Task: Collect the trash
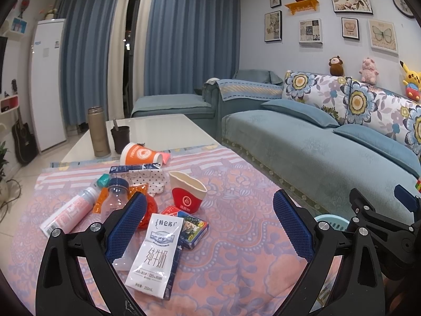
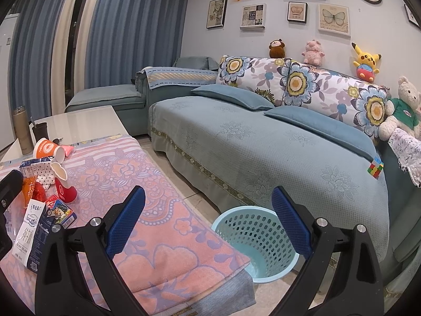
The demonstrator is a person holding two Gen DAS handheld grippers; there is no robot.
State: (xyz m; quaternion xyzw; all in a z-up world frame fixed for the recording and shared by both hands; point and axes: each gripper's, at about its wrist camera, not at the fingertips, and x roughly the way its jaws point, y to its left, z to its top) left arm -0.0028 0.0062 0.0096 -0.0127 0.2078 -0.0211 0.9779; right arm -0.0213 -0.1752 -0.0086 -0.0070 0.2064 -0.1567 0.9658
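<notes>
Trash lies on a pink floral cloth (image 1: 236,237): a white milk carton (image 1: 155,252), a red and cream paper cup (image 1: 188,193), an orange cup (image 1: 139,154) on its side, a small card box (image 1: 194,227), a clear bottle (image 1: 117,197) with a blue cap, and a pink-labelled bottle (image 1: 69,214). My left gripper (image 1: 209,226) is open, above the carton and box. My right gripper (image 2: 208,220) is open and empty, above the light blue mesh bin (image 2: 252,239) on the floor. The milk carton (image 2: 27,237) and the red cup (image 2: 65,191) also show in the right wrist view.
A metal flask (image 1: 98,131) and a dark cup (image 1: 120,135) stand on the white table (image 1: 158,129) beyond the cloth. A teal sofa (image 2: 263,144) with cushions and plush toys runs along the right. The bin sits between table and sofa.
</notes>
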